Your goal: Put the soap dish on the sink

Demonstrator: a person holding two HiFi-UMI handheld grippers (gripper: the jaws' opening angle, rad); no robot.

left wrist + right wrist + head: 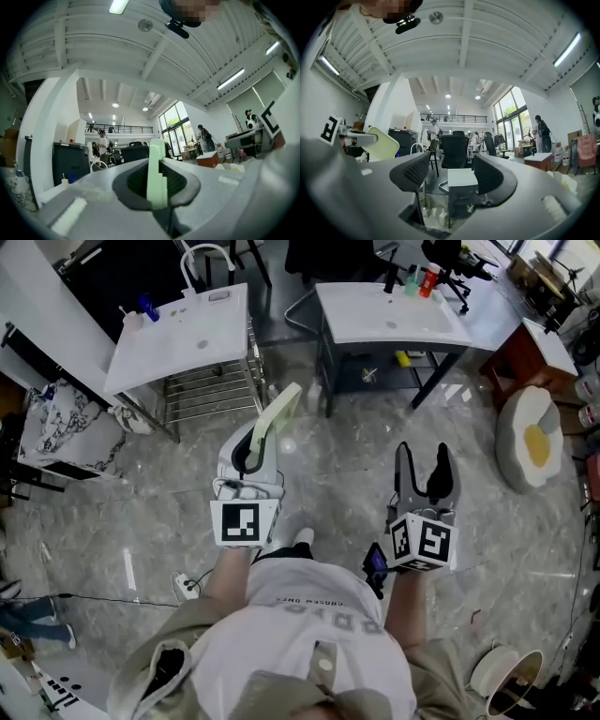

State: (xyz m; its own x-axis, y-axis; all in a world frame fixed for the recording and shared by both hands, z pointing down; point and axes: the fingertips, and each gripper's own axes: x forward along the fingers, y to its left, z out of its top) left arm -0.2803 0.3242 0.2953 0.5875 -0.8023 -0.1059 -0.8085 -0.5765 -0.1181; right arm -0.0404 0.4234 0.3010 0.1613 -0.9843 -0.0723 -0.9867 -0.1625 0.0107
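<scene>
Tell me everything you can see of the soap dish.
The soap dish is pale green, smooth and plastic-looking, a thin flat piece with rounded corners. In the left gripper view it shows edge-on. It stands on edge, its near end clamped between the shut jaws of the left gripper; the far end sticks out forward, free. It is held in the air above the grey marbled floor, short of the two white sinks; nothing else touches it.

Nothing can be read with certainty. The white shirt [305, 610], at six o'clock in the head view, carries upside-down print, too small and blurred to spell out.
</scene>
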